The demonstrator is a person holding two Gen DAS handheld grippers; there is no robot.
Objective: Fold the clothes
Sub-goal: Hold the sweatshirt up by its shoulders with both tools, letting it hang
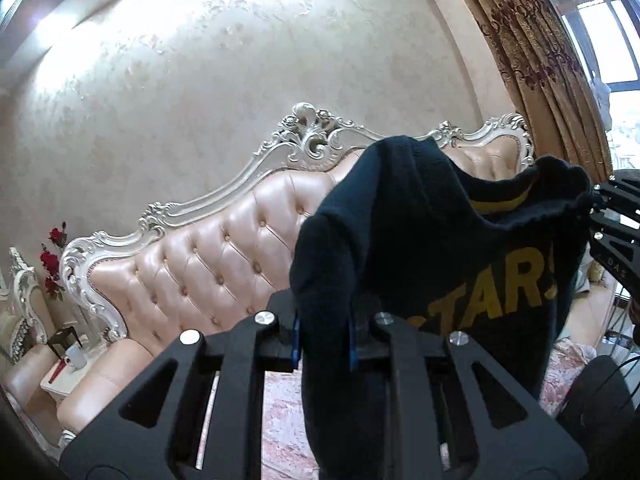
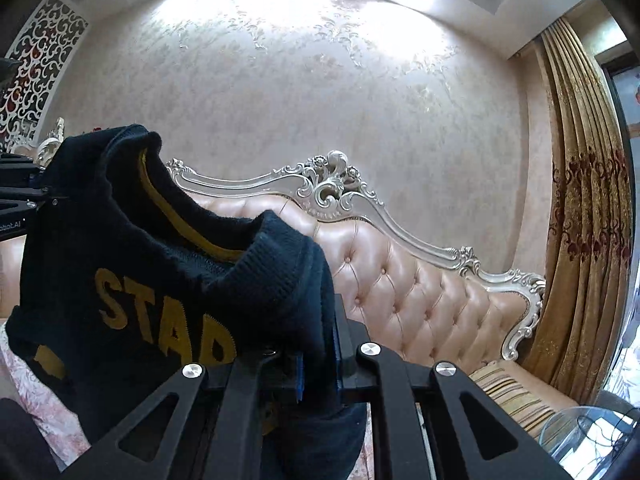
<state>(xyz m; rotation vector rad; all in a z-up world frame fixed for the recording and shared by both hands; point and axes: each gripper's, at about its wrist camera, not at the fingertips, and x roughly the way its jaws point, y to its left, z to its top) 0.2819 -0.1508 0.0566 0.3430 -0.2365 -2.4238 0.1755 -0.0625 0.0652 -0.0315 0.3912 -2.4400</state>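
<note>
A dark navy knit sweater (image 1: 420, 240) with yellow letters and a yellow neck trim hangs in the air, held up by both shoulders. My left gripper (image 1: 323, 342) is shut on one shoulder; the cloth bunches between its blue pads and hangs down. My right gripper (image 2: 318, 372) is shut on the other shoulder of the sweater (image 2: 160, 280). The right gripper shows at the right edge of the left wrist view (image 1: 592, 210), and the left gripper at the left edge of the right wrist view (image 2: 52, 196). The sweater's lower part is hidden.
A pink tufted leather sofa (image 1: 208, 264) with a carved white frame stands behind the sweater, against a beige wall. Gold curtains (image 2: 580, 240) hang at the right. A small side table with a white cup (image 1: 74, 356) is at the left. A pink patterned cloth (image 1: 284, 420) lies below.
</note>
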